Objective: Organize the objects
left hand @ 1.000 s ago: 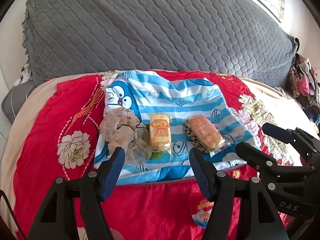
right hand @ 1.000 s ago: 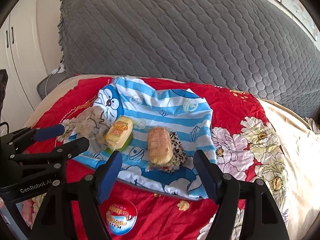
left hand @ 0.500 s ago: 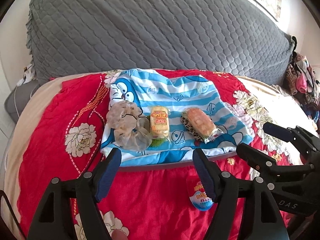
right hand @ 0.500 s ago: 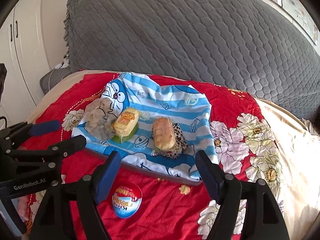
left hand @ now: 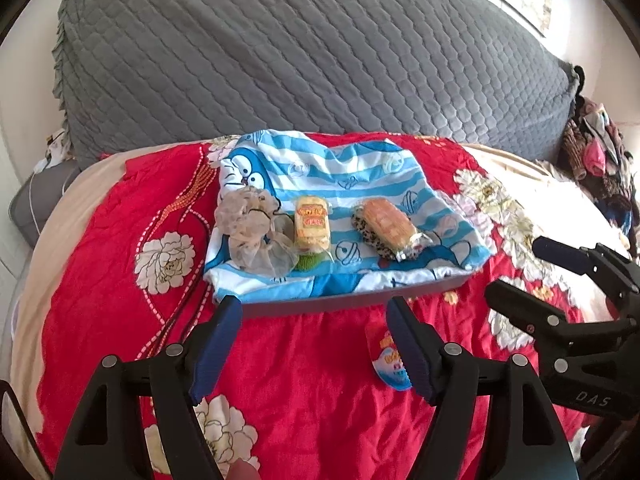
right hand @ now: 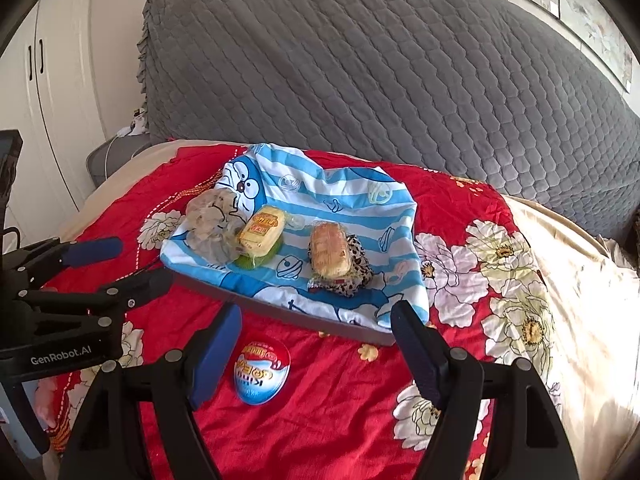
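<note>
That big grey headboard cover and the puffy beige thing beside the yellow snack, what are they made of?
Grey cover: quilted fabric, matte, with stitched scale-like cells and a ruffled edge. Puffy beige thing: seemingly sheer, crinkled mesh or organza; the striped cloth shows faintly through its edge.

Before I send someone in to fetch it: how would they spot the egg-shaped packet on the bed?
Find the red floral bedspread and the blue-striped cartoon cloth spread on it. Just off the cloth's near edge lies the egg-shaped packet. Unlike the wrapped snacks, it sits alone on bare red fabric, flat, glossy, blue-and-white with a red top.
</note>
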Demonstrator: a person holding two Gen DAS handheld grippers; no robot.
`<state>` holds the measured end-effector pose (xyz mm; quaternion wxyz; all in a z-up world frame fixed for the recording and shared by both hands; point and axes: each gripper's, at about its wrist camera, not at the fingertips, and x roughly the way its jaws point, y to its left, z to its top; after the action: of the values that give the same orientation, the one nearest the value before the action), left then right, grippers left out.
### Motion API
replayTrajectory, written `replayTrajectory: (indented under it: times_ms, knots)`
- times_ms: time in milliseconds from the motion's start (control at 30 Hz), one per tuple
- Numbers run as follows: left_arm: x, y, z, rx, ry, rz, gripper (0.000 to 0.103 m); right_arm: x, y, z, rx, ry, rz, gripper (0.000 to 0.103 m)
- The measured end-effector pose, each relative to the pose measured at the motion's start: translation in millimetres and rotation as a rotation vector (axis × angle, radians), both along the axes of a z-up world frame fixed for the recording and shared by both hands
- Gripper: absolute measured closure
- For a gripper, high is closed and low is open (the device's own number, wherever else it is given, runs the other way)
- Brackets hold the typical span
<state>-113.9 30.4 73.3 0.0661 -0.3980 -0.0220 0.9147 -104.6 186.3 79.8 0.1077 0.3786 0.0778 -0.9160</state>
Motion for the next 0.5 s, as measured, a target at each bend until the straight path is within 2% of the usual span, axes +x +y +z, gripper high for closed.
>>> replayTrajectory:
  times_ms: [500]
  knots:
    - [33,4,-3,0.002,-0.003,-0.005,0.027,35,2,-14,0.01,-0.026,-0.015,0.027]
